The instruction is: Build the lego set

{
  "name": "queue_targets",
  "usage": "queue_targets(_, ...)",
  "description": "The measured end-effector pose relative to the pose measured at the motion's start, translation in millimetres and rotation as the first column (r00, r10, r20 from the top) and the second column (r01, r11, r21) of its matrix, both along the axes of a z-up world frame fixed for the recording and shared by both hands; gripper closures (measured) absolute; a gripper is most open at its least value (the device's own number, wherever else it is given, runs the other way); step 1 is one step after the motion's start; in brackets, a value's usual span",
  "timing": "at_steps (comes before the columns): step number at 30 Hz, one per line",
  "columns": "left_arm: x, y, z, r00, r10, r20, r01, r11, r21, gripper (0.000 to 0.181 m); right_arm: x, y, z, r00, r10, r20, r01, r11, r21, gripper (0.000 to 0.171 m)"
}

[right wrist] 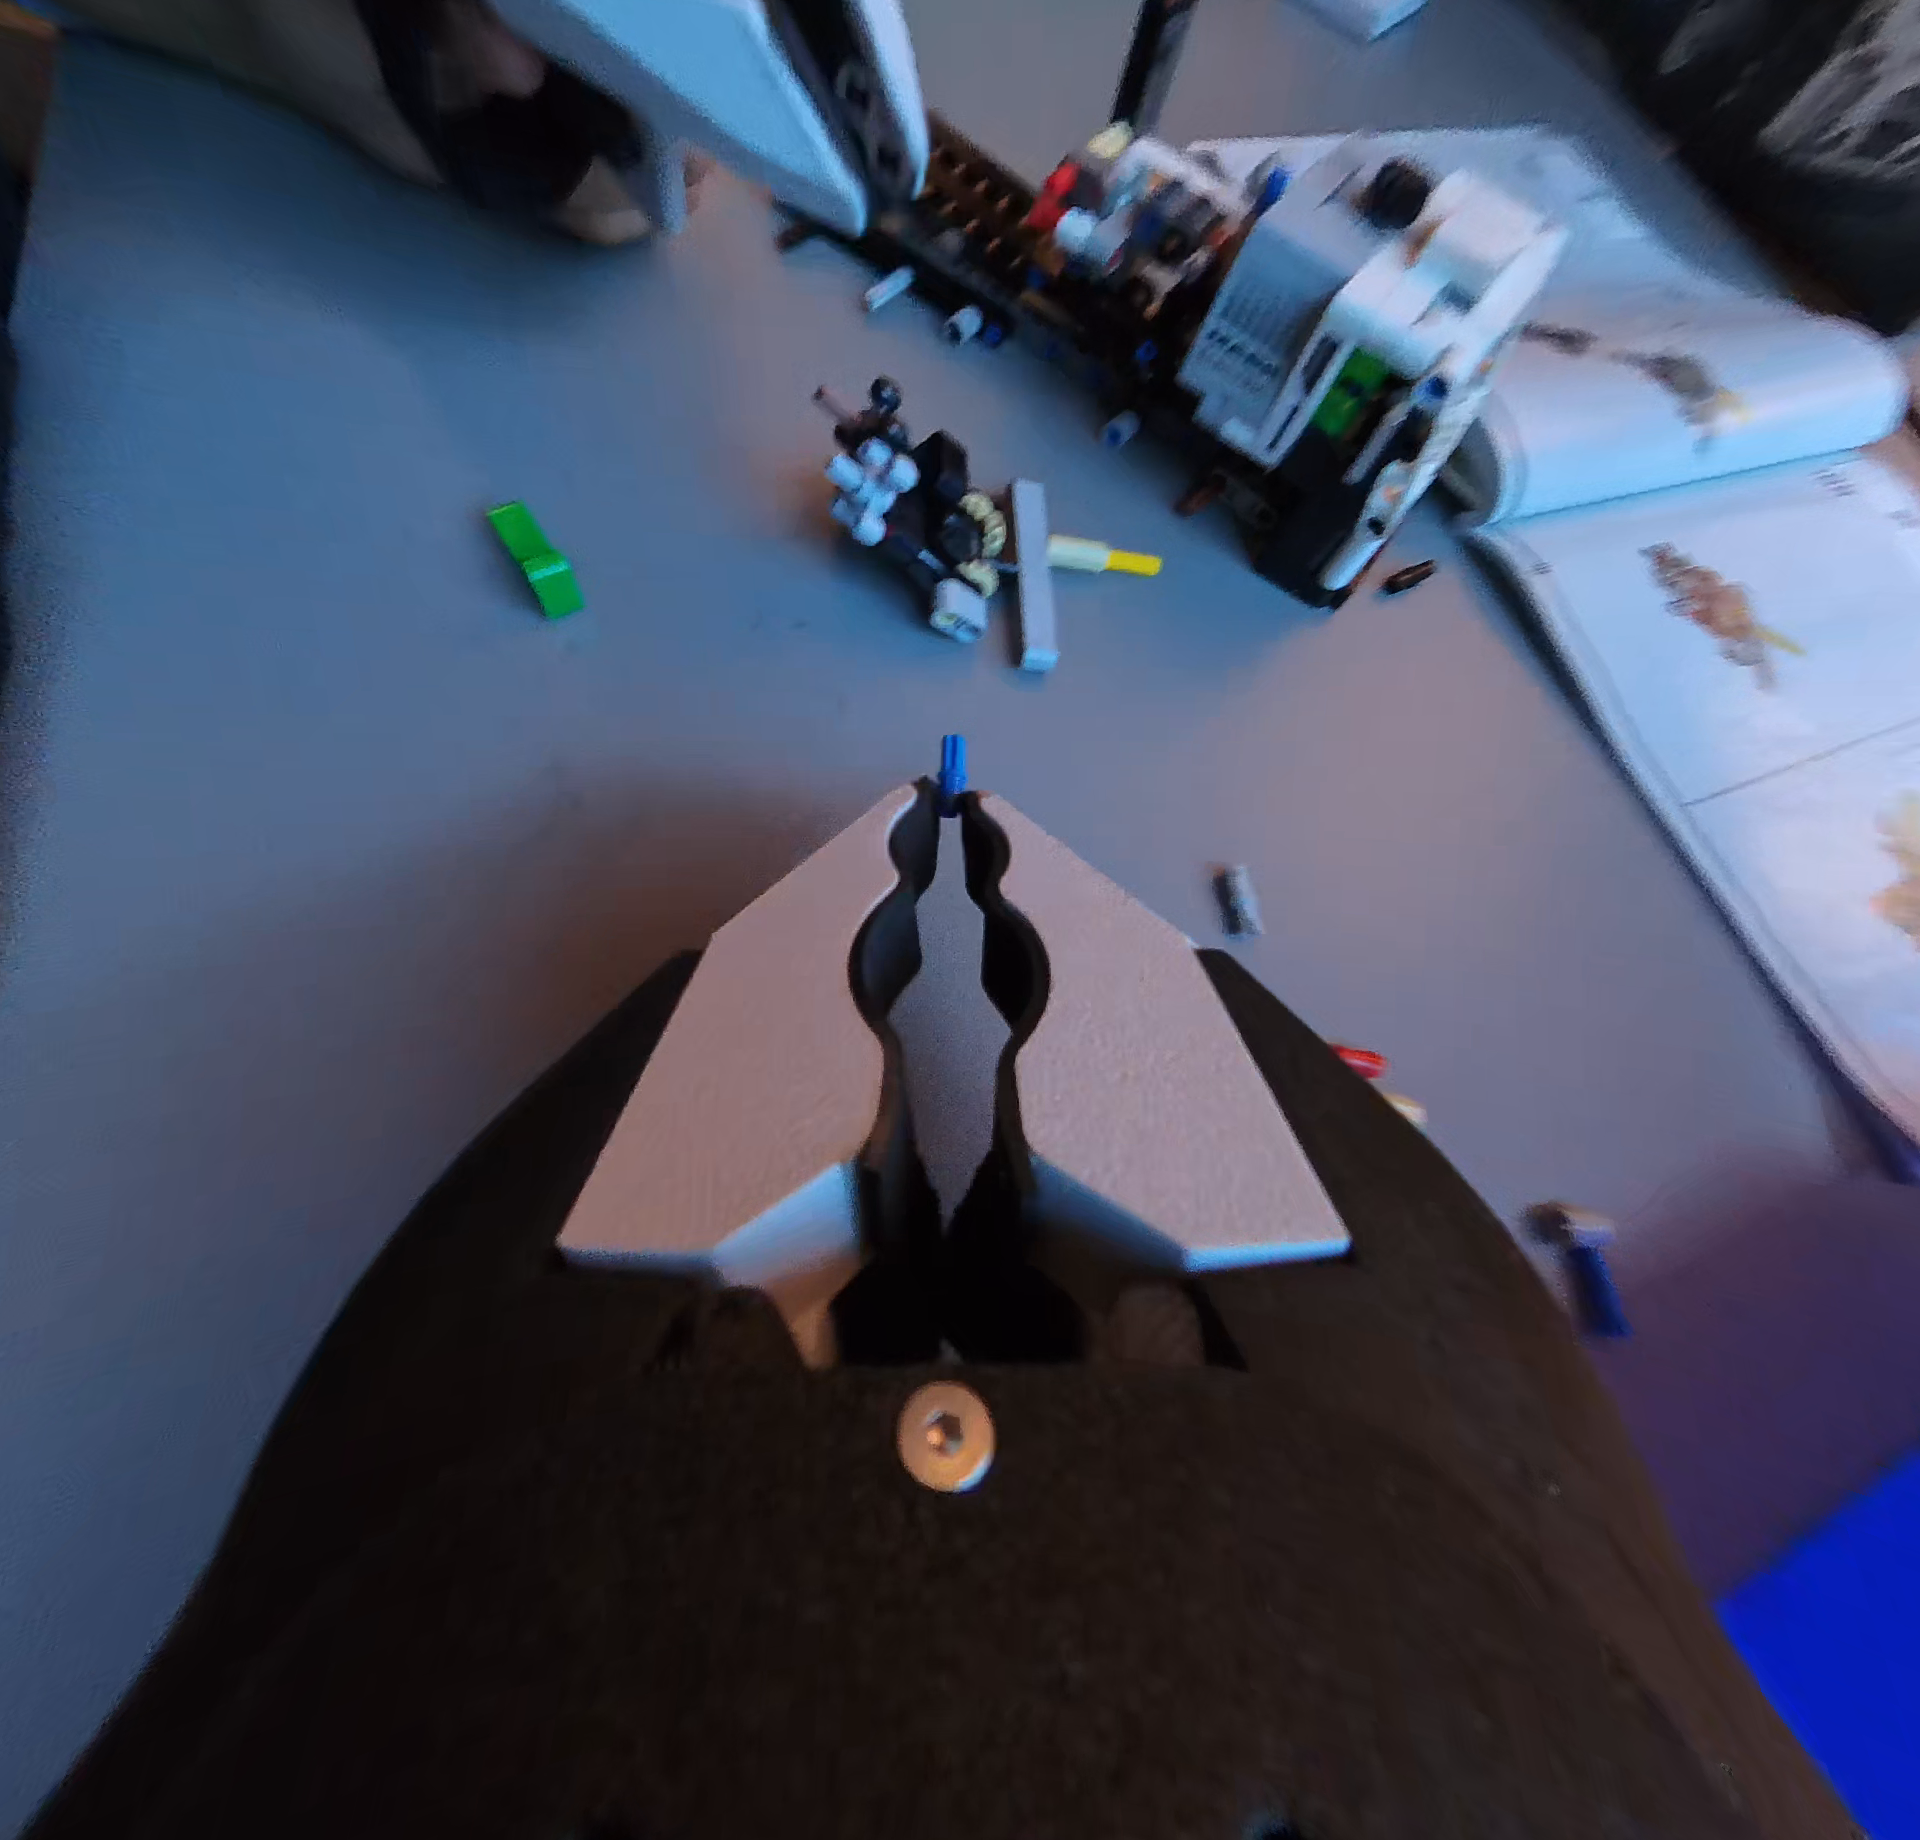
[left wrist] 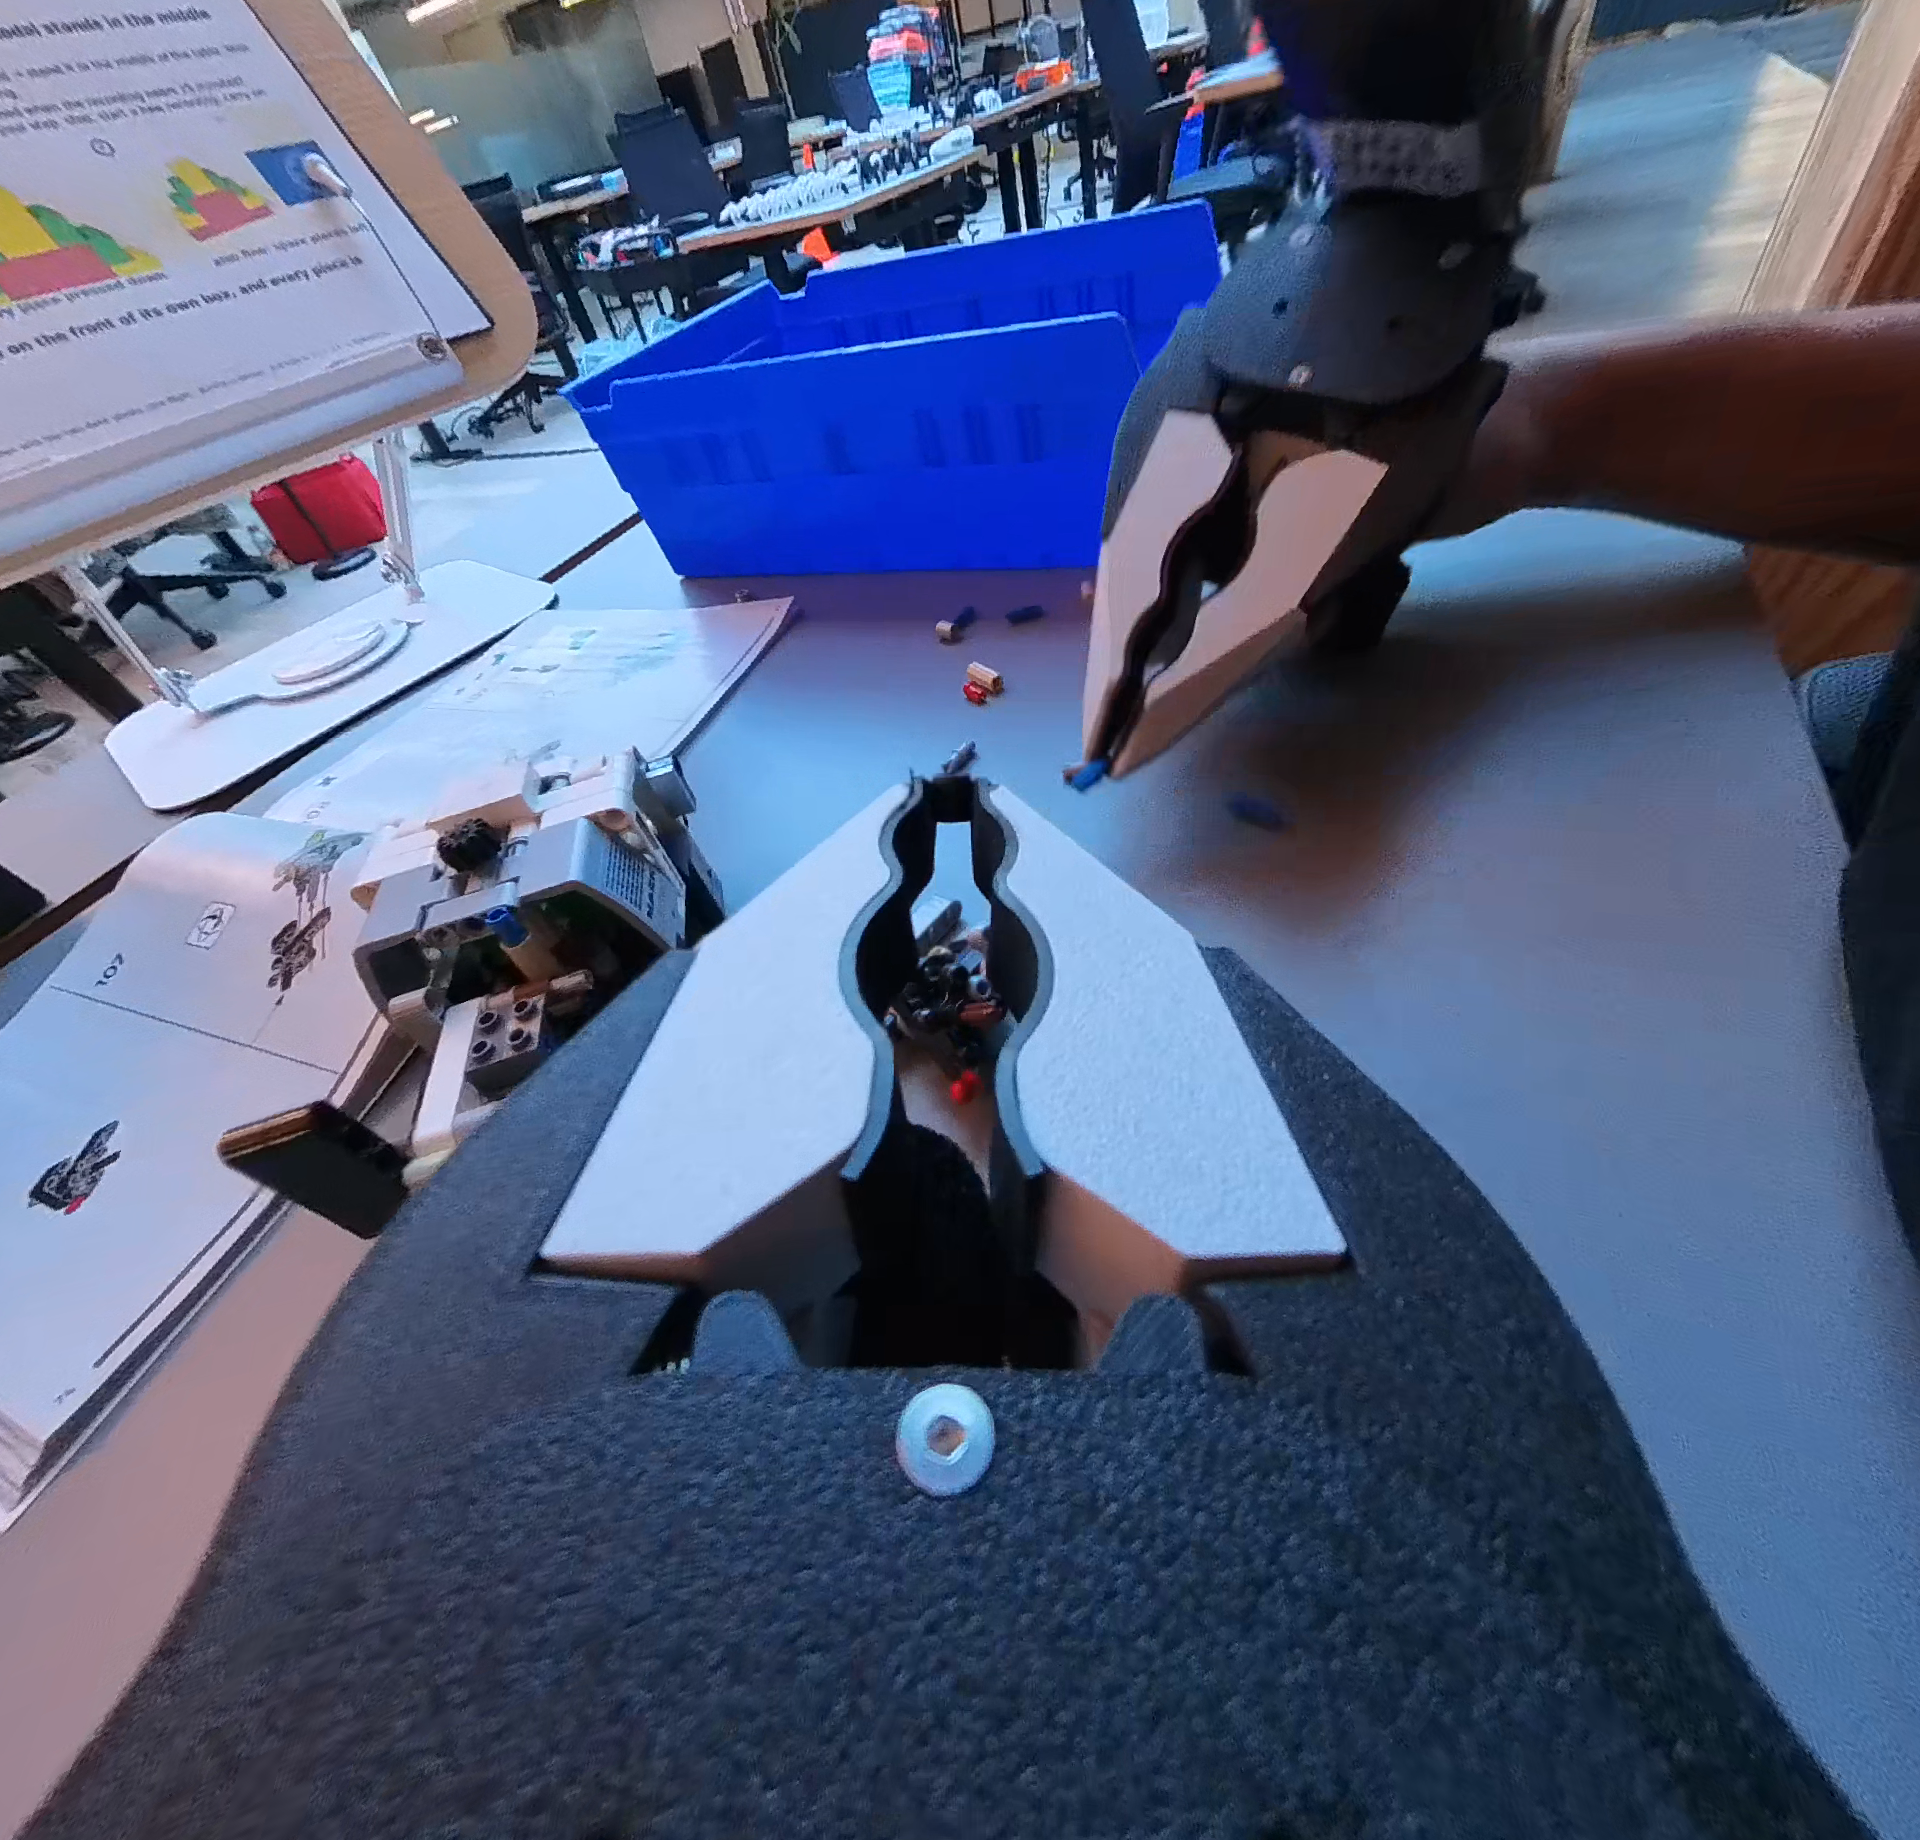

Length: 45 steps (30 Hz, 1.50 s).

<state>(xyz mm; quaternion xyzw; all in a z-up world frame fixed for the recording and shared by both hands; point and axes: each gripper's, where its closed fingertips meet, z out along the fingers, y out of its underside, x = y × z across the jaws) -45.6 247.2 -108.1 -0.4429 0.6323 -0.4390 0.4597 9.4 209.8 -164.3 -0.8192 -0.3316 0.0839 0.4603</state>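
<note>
My right gripper (right wrist: 951, 798) is shut on a small blue pin (right wrist: 952, 760) and holds it just above the grey table. It also shows in the left wrist view (left wrist: 1103, 760), tilted down, with the blue pin (left wrist: 1084, 777) at its tips. My left gripper (left wrist: 951, 791) is closed on the black frame (right wrist: 971, 216) at the end of the white and grey lego model (right wrist: 1340, 325). The left gripper (right wrist: 883, 185) enters the right wrist view from the top. The model (left wrist: 520, 886) lies left of my left gripper.
A small black and white sub-assembly (right wrist: 914, 512), a grey beam (right wrist: 1034, 575) and a green piece (right wrist: 535, 559) lie mid-table. An open instruction booklet (right wrist: 1714, 668) is beside the model. A blue bin (left wrist: 883, 429), loose pieces (left wrist: 982, 678) and a board on a stand (left wrist: 208, 180) stand farther back. The left gripper's tips are roughly 9 cm from the right gripper's. About 9 cm separates my left fingertips from the green piece (right wrist: 535, 559).
</note>
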Motion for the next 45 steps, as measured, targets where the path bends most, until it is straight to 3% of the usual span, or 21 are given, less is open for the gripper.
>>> queue_targets(6,5,4,-7,0.998,0.025,-0.051,-0.025,1.0,-0.004,0.177,20,8,13,0.992,-0.081,0.101,0.068,0.99,0.123,0.168)
queue_targets(14,5,6,-7,0.998,0.015,-0.059,-0.018,0.999,-0.04,0.178,12,10,25,0.993,-0.096,-0.075,0.102,0.992,0.072,0.168)
queue_targets(17,4,4,-7,0.998,0.011,-0.058,-0.013,1.0,-0.023,0.178,-5,14,39,0.996,-0.059,-0.068,0.068,0.99,0.123,0.168)
queue_targets(22,2,1,-6,0.999,-0.001,-0.041,0.001,1.0,-0.002,0.178,-25,19,42,0.991,-0.006,0.133,-0.018,0.983,0.183,0.168)
queue_targets(30,2,-4,-7,0.999,-0.023,-0.041,0.024,0.999,0.023,0.178,-46,22,51,0.88,0.078,0.468,-0.175,0.97,0.167,0.168)
queue_targets(45,4,-14,-18,0.997,-0.014,-0.079,0.026,0.986,0.163,0.178,-46,21,44,0.762,0.113,0.638,-0.199,0.978,0.065,0.168)
